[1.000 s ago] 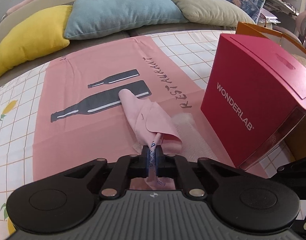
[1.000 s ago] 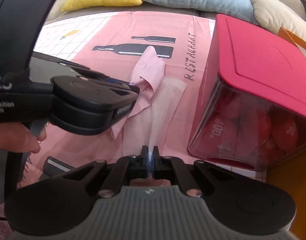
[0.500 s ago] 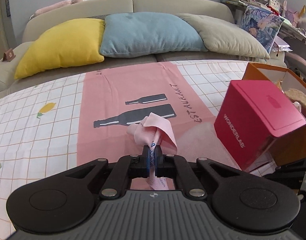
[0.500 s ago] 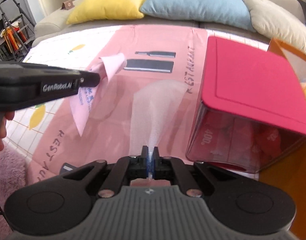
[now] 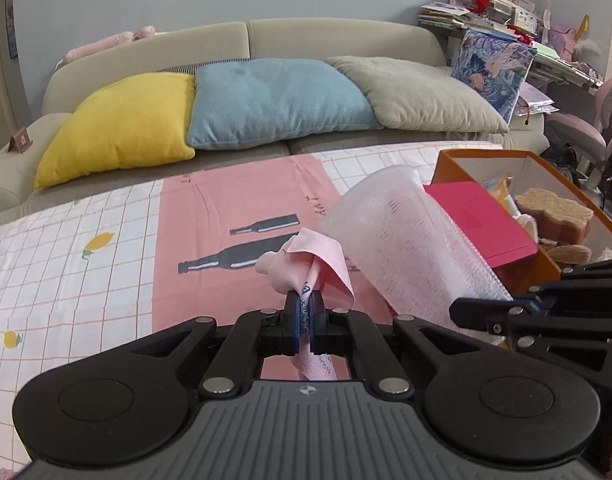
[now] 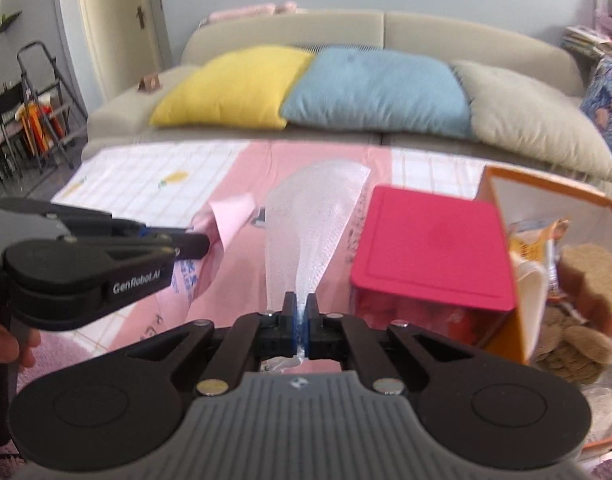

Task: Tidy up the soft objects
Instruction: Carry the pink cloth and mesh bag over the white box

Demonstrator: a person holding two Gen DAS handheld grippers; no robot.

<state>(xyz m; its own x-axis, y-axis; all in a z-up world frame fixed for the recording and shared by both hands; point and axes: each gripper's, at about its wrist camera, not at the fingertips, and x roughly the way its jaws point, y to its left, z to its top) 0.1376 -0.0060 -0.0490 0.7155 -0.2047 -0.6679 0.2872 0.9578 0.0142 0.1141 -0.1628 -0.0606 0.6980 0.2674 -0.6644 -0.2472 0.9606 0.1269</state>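
Observation:
My left gripper is shut on a small pink cloth with blue print, which hangs bunched above the pink mat. My right gripper is shut on a thin translucent white sheet, lifted off the mat and fanning out ahead of the fingers. In the left wrist view that white sheet rises to the right of the pink cloth, pinched by the right gripper. The right wrist view shows the left gripper at the left with the pink cloth trailing from it.
A red lidded box stands right of the mat, and behind it an open orange box holds brown sponges and packets. Yellow, blue and beige cushions line the sofa beyond. A hand grips the left tool.
Both grippers have risen, lifting the pink cloth and the white sheet off the mat. The views have pulled back, showing the sofa, wall and orange box.

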